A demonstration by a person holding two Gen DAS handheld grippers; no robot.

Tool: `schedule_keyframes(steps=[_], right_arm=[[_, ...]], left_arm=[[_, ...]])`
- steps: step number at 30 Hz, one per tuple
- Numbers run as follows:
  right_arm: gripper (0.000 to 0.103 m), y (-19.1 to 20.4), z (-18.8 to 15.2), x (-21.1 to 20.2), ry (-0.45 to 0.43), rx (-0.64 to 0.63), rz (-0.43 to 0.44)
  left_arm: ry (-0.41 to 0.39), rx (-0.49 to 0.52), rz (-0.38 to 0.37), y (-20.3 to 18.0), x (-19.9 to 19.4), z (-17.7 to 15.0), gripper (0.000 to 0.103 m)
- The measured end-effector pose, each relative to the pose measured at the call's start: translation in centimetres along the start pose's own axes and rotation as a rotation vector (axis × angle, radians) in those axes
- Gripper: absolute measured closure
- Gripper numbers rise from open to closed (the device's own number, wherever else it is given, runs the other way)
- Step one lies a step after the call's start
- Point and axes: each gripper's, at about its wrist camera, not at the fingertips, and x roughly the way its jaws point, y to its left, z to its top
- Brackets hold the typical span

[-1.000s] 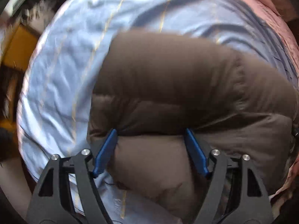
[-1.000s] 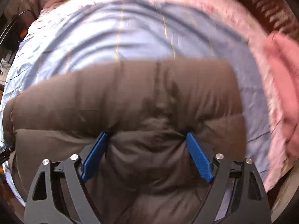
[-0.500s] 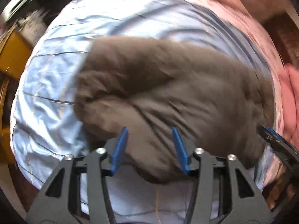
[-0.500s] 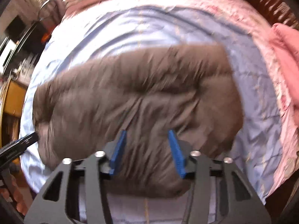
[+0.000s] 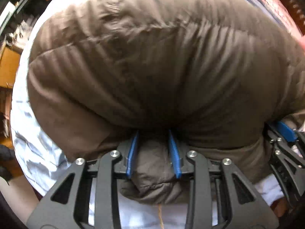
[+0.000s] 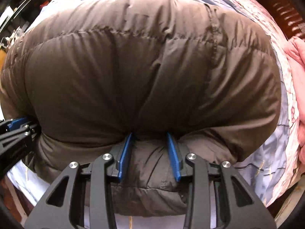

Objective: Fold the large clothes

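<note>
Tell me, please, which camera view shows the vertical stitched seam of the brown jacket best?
The right wrist view: the vertical seam runs sharp and unblocked down the brown jacket. The left wrist view is blurred; no such seam can be made out there.

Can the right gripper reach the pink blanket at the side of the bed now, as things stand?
Probably not at once. The right gripper is pinching a fold of the brown puffy jacket, so its jaws are occupied. The pink blanket lies apart, past the jacket's edge, with only the blue bedsheet between; it must let go first.

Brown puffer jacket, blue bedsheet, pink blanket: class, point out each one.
Brown puffer jacket [image 6: 152,72]: right wrist view, quilted top panel.
Blue bedsheet [image 6: 274,148]: right wrist view, bare stretch right of jacket.
Pink blanket [image 6: 299,61]: right wrist view, bunched edge.
</note>
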Motion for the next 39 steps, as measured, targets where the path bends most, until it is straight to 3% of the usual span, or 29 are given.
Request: schedule_keyframes(steps=[1,2,4,6,8,11,13,14,15,17,19,21,24,26,28,31,34,36,37,39], right_arm=[[0.068,-0.7,0.7,-2.2,-0.052,0.018,0.050],[0.068,-1.5,1.5,-4.3,-0.115,0.025,0.068],[0.068,-3.2,3.7,-6.8,-0.198,0.049,0.045],[0.068,-5.2,6.5,-7.3,-0.225,0.100,0.028],[0.068,-6.7,9.9,-5.4,-0.205,0.127,-0.016],[0.068,-7.2,12.1,-2.5,-0.171,0.116,-0.038],[0.068,-6.8,12.5,-0.4,-0.129,0.063,-0.104],[0.068,-7.6,12.2,0.9,-0.099,0.082,-0.091],[0.069,-8.8,12.1,2.1,-0.074,0.126,-0.051],[0.078,-9.8,11.0,2.9,-0.059,0.168,-0.050],[0.103,-10.8,10.4,4.1,-0.037,0.208,-0.065],[0.103,-10.8,10.4,4.7,-0.022,0.203,-0.064],[0.099,-9.4,9.6,0.6,-0.104,0.175,-0.060],[0.091,-7.9,7.8,-3.2,-0.172,0.152,-0.016],[0.062,-6.0,6.0,-4.5,-0.168,0.119,-0.003],[0.062,-4.5,4.3,-1.5,-0.081,0.097,-0.050],[0.059,-4.5,3.3,2.4,-0.031,0.136,-0.038],[0.059,-3.9,3.5,2.5,-0.043,0.104,-0.073],[0.059,-3.9,3.5,1.7,-0.047,0.112,-0.074],[0.059,-4.3,2.9,-1.0,-0.092,0.155,-0.018]], left_arm=[[-0.029,-0.017,-0.036,0.6,-1.7,0.2,0.078],[-0.109,-0.022,-0.052,1.3,-4.7,0.5,0.077],[-0.222,-0.022,-0.032,2.5,-8.1,1.6,0.069],[-0.292,-0.064,-0.053,4.4,-10.0,4.1,0.062],[-0.300,-0.090,-0.052,5.8,-10.0,6.6,0.062],[-0.305,-0.116,-0.065,6.1,-7.5,10.7,0.061],[-0.232,-0.110,0.023,6.4,-3.9,13.4,0.060],[-0.188,-0.117,0.071,6.4,-1.6,13.8,0.060],[-0.160,-0.130,0.081,7.2,0.1,13.8,0.060],[-0.132,-0.158,0.102,9.3,1.5,13.1,0.060],[-0.118,-0.191,0.118,10.6,2.6,11.8,0.059],[-0.095,-0.219,0.118,10.9,2.9,11.1,0.060],[-0.176,-0.200,0.117,9.8,-1.4,9.7,0.066],[-0.260,-0.147,0.084,8.0,-5.2,7.3,0.056],[-0.289,-0.052,0.071,5.2,-7.1,4.8,0.054],[-0.211,0.018,0.074,2.4,-4.4,2.6,0.059],[-0.132,-0.022,0.062,2.1,-0.1,2.3,0.057],[-0.136,-0.001,0.097,1.4,0.1,2.6,0.058],[-0.134,-0.006,0.092,1.4,-0.5,2.7,0.063],[-0.142,-0.037,0.033,2.0,-2.9,2.0,0.062]])
